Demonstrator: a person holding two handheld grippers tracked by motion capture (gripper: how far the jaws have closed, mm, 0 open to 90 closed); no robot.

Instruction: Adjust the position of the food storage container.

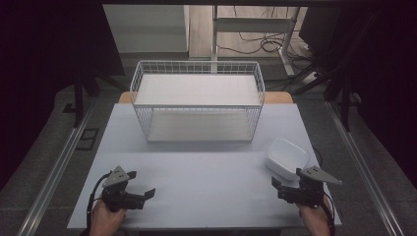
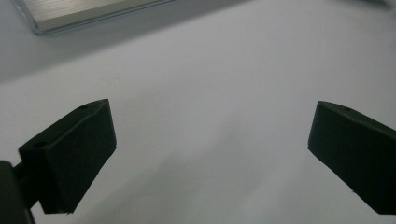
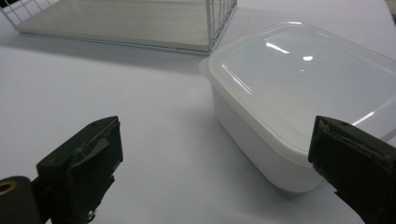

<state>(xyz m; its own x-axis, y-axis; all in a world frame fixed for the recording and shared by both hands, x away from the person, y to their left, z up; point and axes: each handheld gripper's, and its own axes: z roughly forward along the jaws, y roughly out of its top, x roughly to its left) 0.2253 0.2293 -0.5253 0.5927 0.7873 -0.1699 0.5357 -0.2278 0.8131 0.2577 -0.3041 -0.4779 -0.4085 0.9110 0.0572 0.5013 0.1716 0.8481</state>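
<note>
The white lidded box (image 1: 287, 157) sits at the lower right of the table (image 1: 196, 187), just above the right gripper (image 1: 284, 189). Both it and the left gripper (image 1: 142, 194) gape wide, holding nothing.

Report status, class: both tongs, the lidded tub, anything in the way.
Left tongs open, empty, over bare table. Right tongs open, empty, just short of the white lidded tub. Wire rack stands behind; path clear.

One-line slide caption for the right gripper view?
Open right tongs face a lidded white container on the table, wire basket behind.
</note>
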